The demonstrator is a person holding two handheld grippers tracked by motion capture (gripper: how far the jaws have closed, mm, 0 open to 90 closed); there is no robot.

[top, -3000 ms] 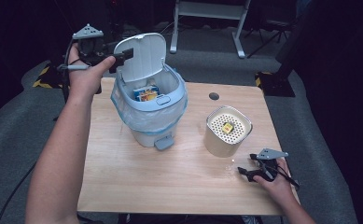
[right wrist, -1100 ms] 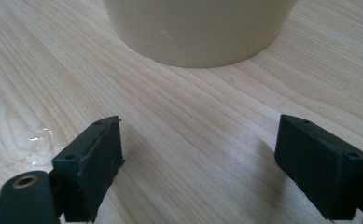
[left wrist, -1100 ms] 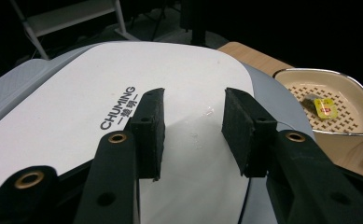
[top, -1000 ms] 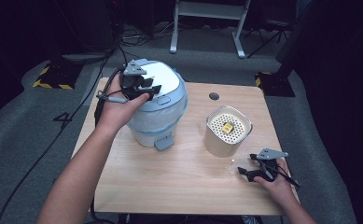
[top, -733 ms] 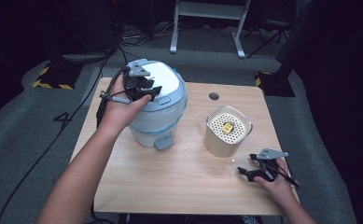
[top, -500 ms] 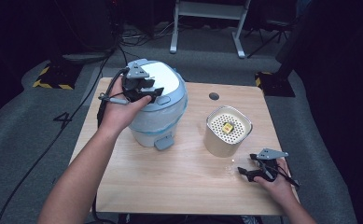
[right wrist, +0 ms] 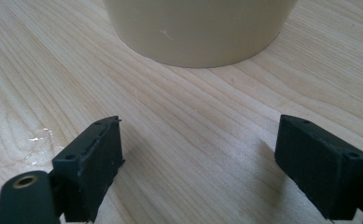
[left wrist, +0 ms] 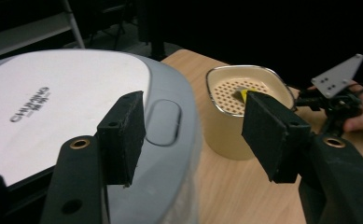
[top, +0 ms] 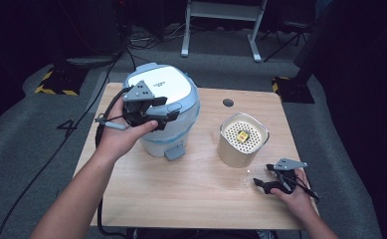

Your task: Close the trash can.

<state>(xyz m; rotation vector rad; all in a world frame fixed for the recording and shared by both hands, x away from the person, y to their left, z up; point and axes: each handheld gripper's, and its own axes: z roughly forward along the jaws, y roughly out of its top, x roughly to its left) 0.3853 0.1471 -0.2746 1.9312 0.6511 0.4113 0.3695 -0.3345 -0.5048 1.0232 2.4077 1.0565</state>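
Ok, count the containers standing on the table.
2: the white-lidded bin at the left, lid shut, and the cream perforated-top canister to its right. None seems hidden.

The table is brightly lit from above, and the floor and room around the table are very dark. The white bin lid shines a little. Close up, the black jaws look soft and blurry, with faint shadows on the wood beneath them.
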